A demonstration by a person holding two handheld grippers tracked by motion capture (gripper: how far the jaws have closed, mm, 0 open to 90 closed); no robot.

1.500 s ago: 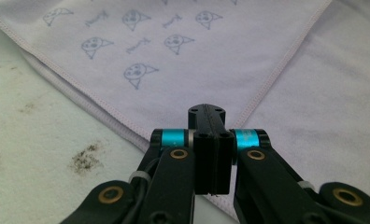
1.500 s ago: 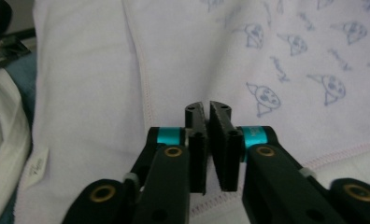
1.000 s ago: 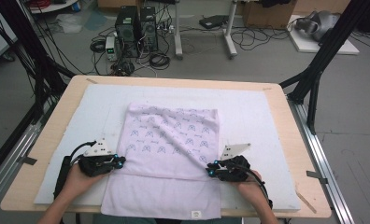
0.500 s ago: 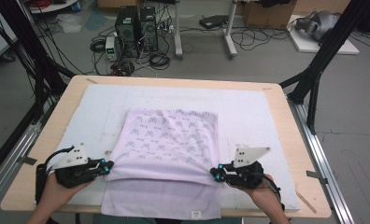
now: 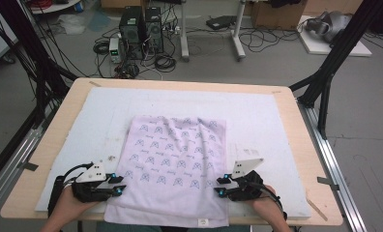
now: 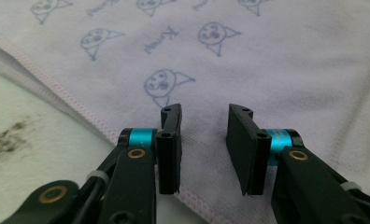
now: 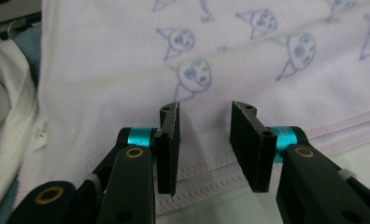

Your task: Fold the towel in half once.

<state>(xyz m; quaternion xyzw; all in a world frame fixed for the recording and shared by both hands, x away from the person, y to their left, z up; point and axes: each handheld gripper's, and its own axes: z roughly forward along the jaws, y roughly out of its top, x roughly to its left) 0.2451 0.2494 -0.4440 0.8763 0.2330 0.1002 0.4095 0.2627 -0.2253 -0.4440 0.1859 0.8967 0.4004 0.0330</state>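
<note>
A pale lilac towel (image 5: 177,169) printed with small blue faces lies on the white mat (image 5: 257,121), its near hem with a label (image 5: 201,222) at the table's front edge. My left gripper (image 5: 118,186) sits at the towel's left edge, open; in the left gripper view the left gripper (image 6: 204,144) has the towel (image 6: 267,60) lying beyond its jaws, nothing pinched. My right gripper (image 5: 221,186) sits at the right edge, also open; in the right gripper view the right gripper (image 7: 204,144) is over two stacked hems (image 7: 206,172). Both pairs of jaws have just been opening.
The mat covers a wooden table (image 5: 296,101) with metal rails at its sides. A dark smudge (image 6: 8,137) marks the mat left of the towel. Computers and cables (image 5: 141,34) stand on the floor beyond the far edge. The person's clothing (image 7: 5,116) shows past the front edge.
Both grippers came back inward toward the towel's side edges and nearer the front edge. Their jaws went from shut on the cloth to open, and the towel now lies flat.
</note>
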